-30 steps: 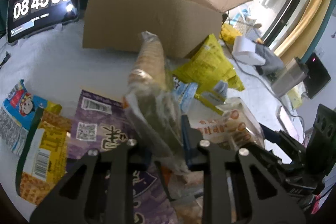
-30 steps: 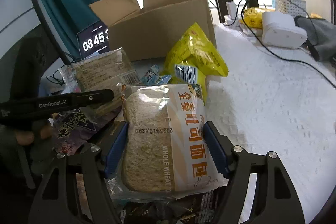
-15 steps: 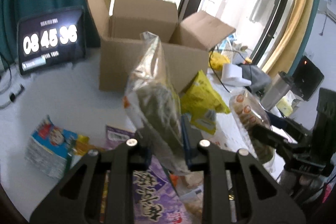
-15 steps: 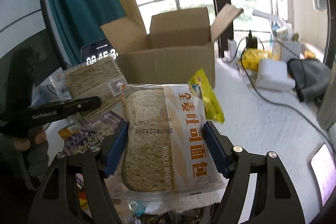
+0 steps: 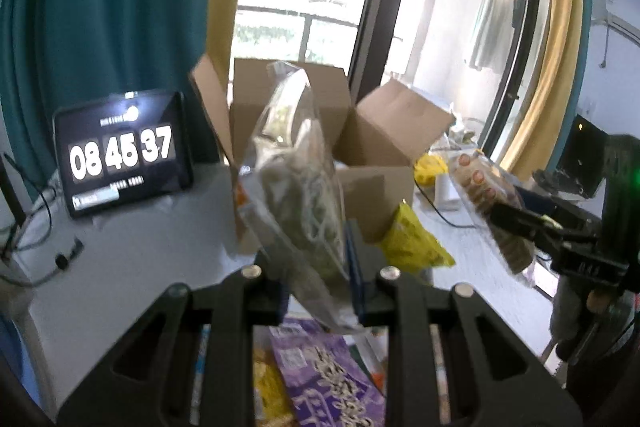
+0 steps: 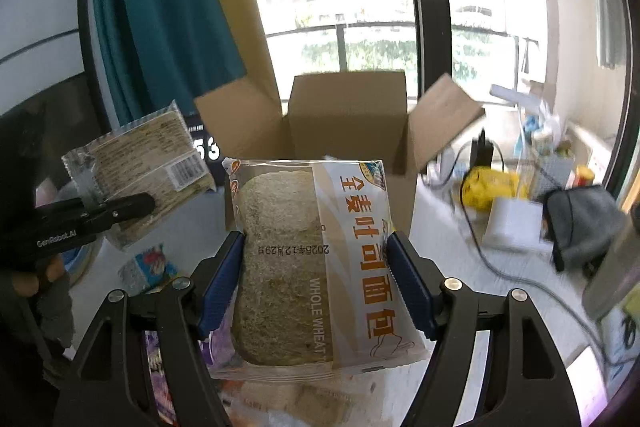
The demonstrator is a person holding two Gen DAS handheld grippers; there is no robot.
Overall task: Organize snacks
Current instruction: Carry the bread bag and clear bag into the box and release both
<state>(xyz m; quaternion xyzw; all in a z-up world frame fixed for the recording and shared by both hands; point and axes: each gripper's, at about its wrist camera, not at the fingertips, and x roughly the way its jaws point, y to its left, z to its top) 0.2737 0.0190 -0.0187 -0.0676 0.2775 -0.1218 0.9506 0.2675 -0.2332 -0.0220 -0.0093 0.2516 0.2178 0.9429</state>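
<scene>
Both tools now sit higher over the tabletop (image 5: 132, 251). The left tool (image 5: 316, 279) pinches the clear bread packet (image 5: 300, 187) by a thin edge; it could slip short of the brown cardboard box (image 6: 348, 131). The right tool (image 6: 316, 283) clamps the whole-wheat bread bag (image 6: 316, 259).

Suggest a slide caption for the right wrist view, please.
Right claw carries whole-wheat bread toward the open cardboard box.

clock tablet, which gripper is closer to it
Left. The left gripper, holding a clear snack packet, has the clock tablet just ahead-left; the right gripper, holding the whole wheat bread pack, is farther right.
</scene>
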